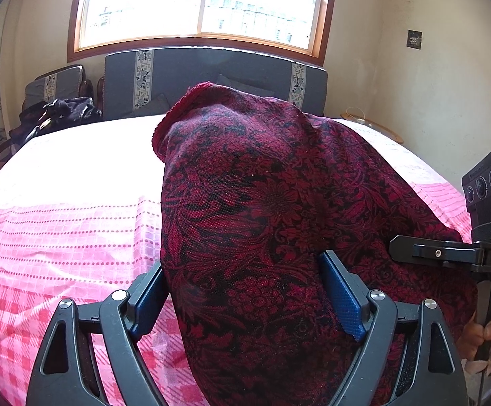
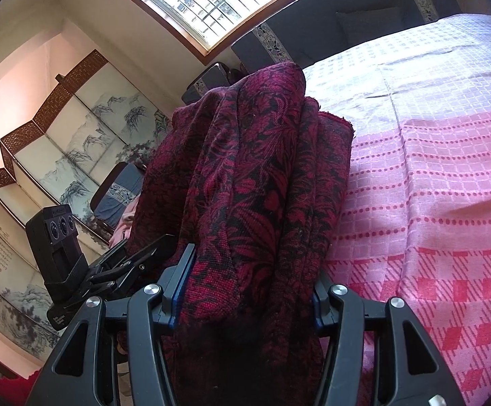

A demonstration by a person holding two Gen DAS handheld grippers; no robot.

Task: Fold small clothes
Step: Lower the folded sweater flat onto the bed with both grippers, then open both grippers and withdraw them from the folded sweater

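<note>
A dark red and black floral garment is bunched between the fingers of my left gripper and hangs over the pink checked bedspread. My left gripper is closed on it, with the blue pads pressed into the thick fold. The same garment is folded in several layers and is clamped in my right gripper. The right gripper also shows at the right edge of the left wrist view, right beside the cloth. The left gripper shows at the left of the right wrist view. Both hold the garment above the bed.
The bed fills the right side of the right wrist view. A grey headboard and a window lie ahead. A chair with dark clothes stands at the back left. A painted folding screen stands beside the bed.
</note>
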